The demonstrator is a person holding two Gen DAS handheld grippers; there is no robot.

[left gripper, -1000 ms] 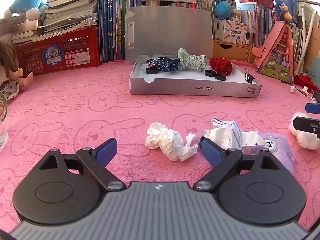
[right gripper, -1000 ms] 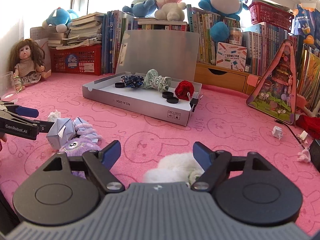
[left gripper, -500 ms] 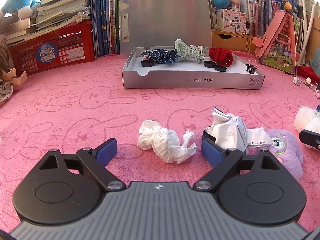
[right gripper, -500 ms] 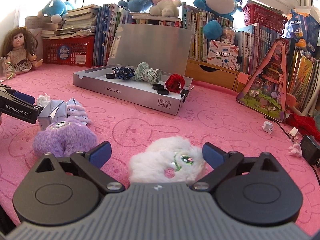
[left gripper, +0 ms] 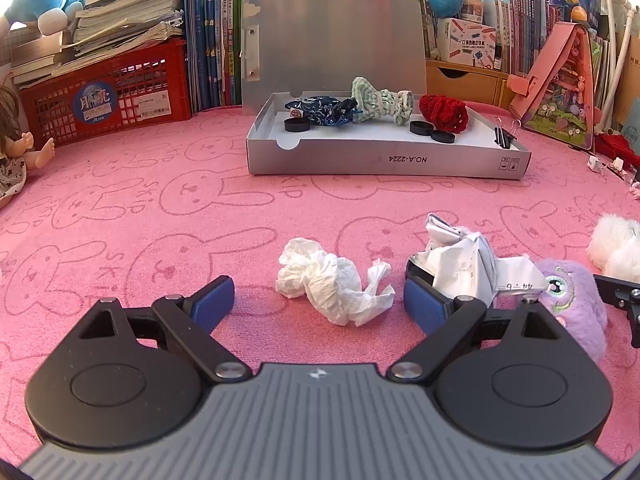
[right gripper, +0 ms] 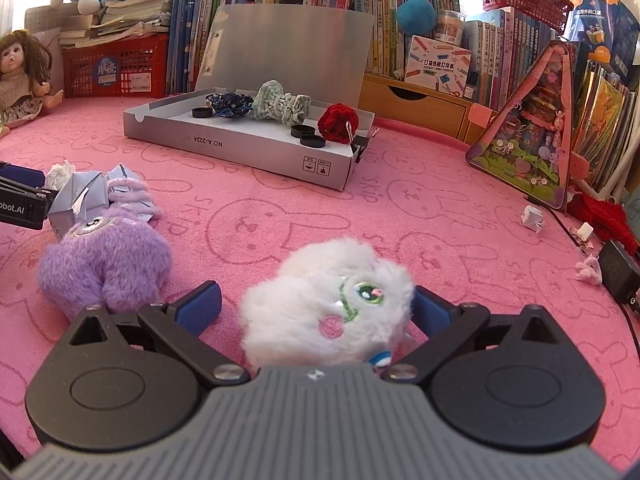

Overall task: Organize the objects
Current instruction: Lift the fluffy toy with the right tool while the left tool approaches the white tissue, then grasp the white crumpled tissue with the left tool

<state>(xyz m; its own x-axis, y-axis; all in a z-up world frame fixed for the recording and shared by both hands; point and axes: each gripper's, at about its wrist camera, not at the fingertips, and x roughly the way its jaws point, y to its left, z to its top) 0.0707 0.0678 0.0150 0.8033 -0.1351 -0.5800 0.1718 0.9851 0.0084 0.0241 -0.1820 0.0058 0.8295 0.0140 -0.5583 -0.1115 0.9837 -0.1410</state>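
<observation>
Left tongs: your left tongs (left gripper: 318,300) stand wide open and grip nothing; the crumpled white tissue (left gripper: 334,282) lies between the blue pads on the pink rabbit-print mat (left gripper: 160,208), touching neither.
Right pad of left tongs: it sits against the folded white-and-grey paper wad (left gripper: 466,258), which leans on the purple fluffy one-eyed plush (left gripper: 572,304).
Right tongs: your right tongs (right gripper: 316,308) are open wide around the white fluffy plush with a green eye (right gripper: 332,300); the far pad touches its fur, the near pad stands clear. Not gripped yet.
Change, left: over the last second you pushed lower and closer, so the tissue now sits squarely in the gap. I judge a squeeze would take it.
Change, right: the white plush was barely peeking above the body; now it fills the gap, so you are set to close.
Destination: the open grey cardboard box (left gripper: 384,160), well beyond both, already holds scrunchies and black caps.
Left view only: the tissue in full, and the box's binder clip.
Right view only: the white plush's face, and how its fur hides the far pad.
</observation>
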